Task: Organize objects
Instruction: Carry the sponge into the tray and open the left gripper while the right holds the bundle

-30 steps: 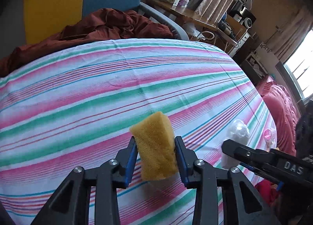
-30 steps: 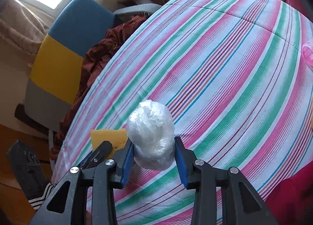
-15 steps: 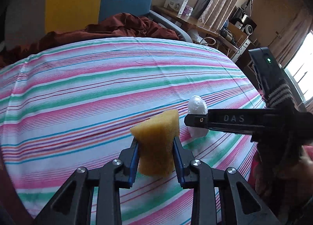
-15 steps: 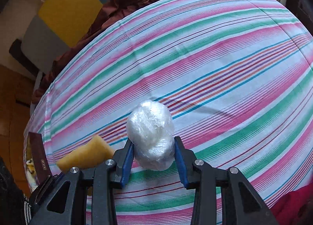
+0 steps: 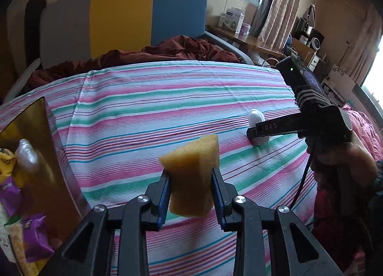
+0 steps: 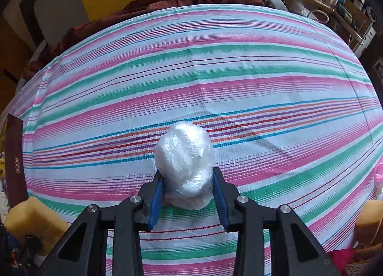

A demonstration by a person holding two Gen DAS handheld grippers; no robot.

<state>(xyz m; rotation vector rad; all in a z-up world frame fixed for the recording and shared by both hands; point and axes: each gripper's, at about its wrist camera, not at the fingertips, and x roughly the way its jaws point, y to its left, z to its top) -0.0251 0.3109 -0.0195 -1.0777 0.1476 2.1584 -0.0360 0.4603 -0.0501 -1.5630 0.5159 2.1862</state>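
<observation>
A: Right, left tool (image 5: 191,175) first?
B: Clamped on the yellow sponge (image 5: 191,168), foam pinched in from both sides, upper corner poking past the tips. Held clear above the striped sheet (image 6: 215,72) of the bed, just right of the open box (image 5: 26,120).

A: And the right tool (image 6: 188,175)?
B: Closed on the plastic-wrapped ball (image 6: 184,156), gripped at its lower half. Farther right of the box than the sponge, low over the sheet. Impossible to tell whether touching the cloth or just off it.

A: Inside the box already?
B: Another wrapped ball (image 5: 26,156) against the gold wall, purple snack packets (image 5: 36,235) below it.

A: Anything lying outside the box?
B: One more sponge (image 6: 368,221), far right of the box, at the edge of the right wrist view. Something pink just above it, too cut off to name.

A: So, which step?
B: Probably the carry: both loads lifted, neither released. Roughly midway through the tidying, judging by a part-filled box and at least one thing lying out.

A: Next move?
B: Likely the sponge into the box first, being nearer. Needs lifting over the rim, then opening above a free spot. Ball afterwards, kept wide of the left tool to avoid a clash at the box mouth. Gentle release too: springy foam and slippery film, both apt to bounce or roll.
</observation>
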